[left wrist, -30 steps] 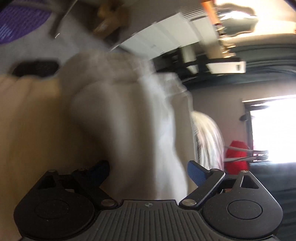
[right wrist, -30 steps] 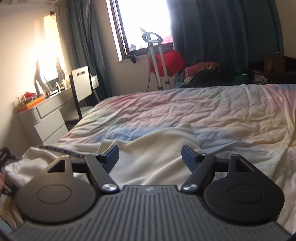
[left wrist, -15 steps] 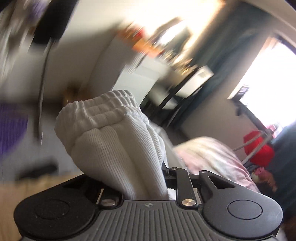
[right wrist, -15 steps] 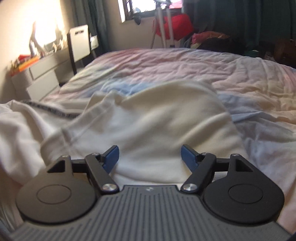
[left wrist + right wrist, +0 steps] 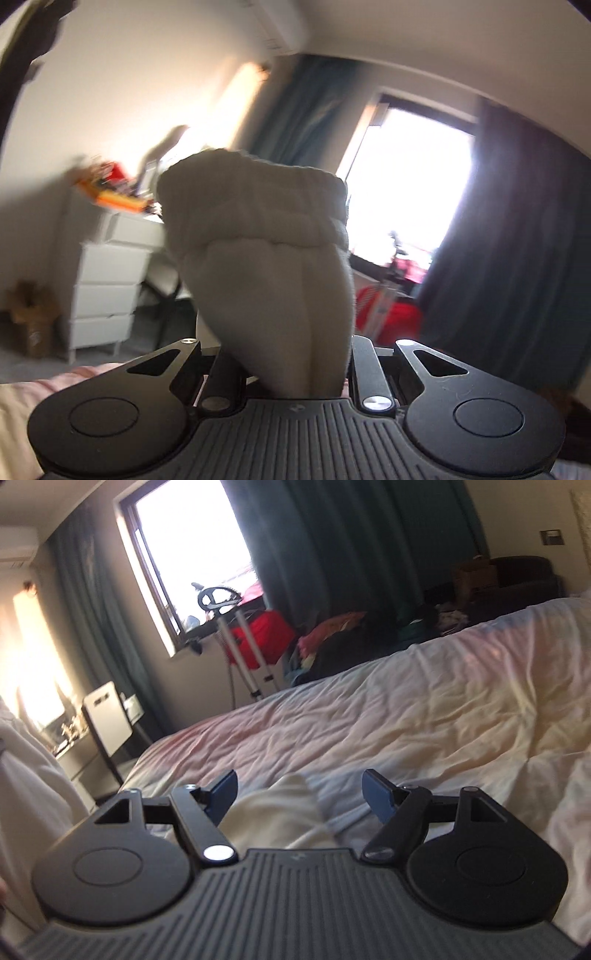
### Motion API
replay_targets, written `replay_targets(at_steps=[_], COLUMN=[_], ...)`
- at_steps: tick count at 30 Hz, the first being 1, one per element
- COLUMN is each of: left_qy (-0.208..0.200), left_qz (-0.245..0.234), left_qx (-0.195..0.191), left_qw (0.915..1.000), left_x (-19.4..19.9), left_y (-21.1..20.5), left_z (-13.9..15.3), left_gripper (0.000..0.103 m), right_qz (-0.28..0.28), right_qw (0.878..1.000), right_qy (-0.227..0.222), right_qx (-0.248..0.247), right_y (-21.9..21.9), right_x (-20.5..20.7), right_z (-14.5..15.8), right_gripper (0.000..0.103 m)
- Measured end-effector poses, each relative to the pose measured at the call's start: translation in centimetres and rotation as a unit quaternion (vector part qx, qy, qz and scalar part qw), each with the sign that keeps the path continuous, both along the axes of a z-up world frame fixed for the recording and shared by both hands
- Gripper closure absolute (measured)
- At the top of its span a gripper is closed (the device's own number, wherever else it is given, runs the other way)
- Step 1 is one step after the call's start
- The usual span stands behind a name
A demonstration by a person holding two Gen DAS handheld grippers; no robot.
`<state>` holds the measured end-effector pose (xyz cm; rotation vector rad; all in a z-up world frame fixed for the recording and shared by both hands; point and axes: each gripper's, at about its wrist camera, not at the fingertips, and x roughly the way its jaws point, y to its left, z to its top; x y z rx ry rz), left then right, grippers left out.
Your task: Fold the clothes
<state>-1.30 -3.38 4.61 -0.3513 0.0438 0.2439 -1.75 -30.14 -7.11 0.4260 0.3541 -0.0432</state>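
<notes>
Over the bed (image 5: 424,720), left claw (image 5: 291,354) is clamped tight on a bunched white ribbed garment (image 5: 258,251), elastic waistband end sticking up past the fingers. A second ago that claw was spread wide over blurred cloth; half a second ago it had closed on it with the camera looking lower. Now the view shows window (image 5: 402,192), curtain (image 5: 509,240) and the white dresser (image 5: 107,280) behind, so the garment is lifted clear and hanging from the claw, not on the bed.

Right claw (image 5: 299,794) is wide open, holding nothing. It hovers low over a cream piece of cloth (image 5: 273,812) lying on the rumpled sheet, cloth sitting between the blue pads (image 5: 376,794); contact I can't tell. Half a second ago that cloth filled much more of its view, so the right claw has tipped up or pulled back. More white fabric hangs at that view's left edge (image 5: 26,775); probably the same lifted garment, not certain.

My read: pickup done, fold not started. Next need is likely a second grip point with the right claw to spread the piece flat.
</notes>
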Motion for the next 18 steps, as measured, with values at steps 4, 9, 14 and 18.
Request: replay_targets(at_steps=[4,9,14,18], left_qy=[0.0,0.035,0.145,0.16], left_qz=[-0.043,-0.105,-0.176,-0.21], left_qx=[0.065,0.144,0.209,0.233], left_qw=[0.9969,0.9833,0.951,0.9361], left_x=[1.5,3.3,5.2,4.4], left_y=[-8.9,-18.6,-22.9,-23.0], left_z=[-3.7,-10.8,-17.6,-18.4], left_gripper=[0.084,0.084,0.077,0.045], right_qz=[-0.043,-0.073,-0.082,-0.065], right_qw=[0.998,0.993,0.989,0.988], right_qy=[-0.023,-0.042,-0.04,-0.03], right_qx=[0.028,0.077,0.119,0.139], right_y=[-3.2,-6.1,-7.5,-7.8], right_x=[-0.1,0.6,2.3,3.2], right_z=[-0.1,-1.1,-2.6,-3.4], right_gripper=[0.026,0.025,0.025,0.025])
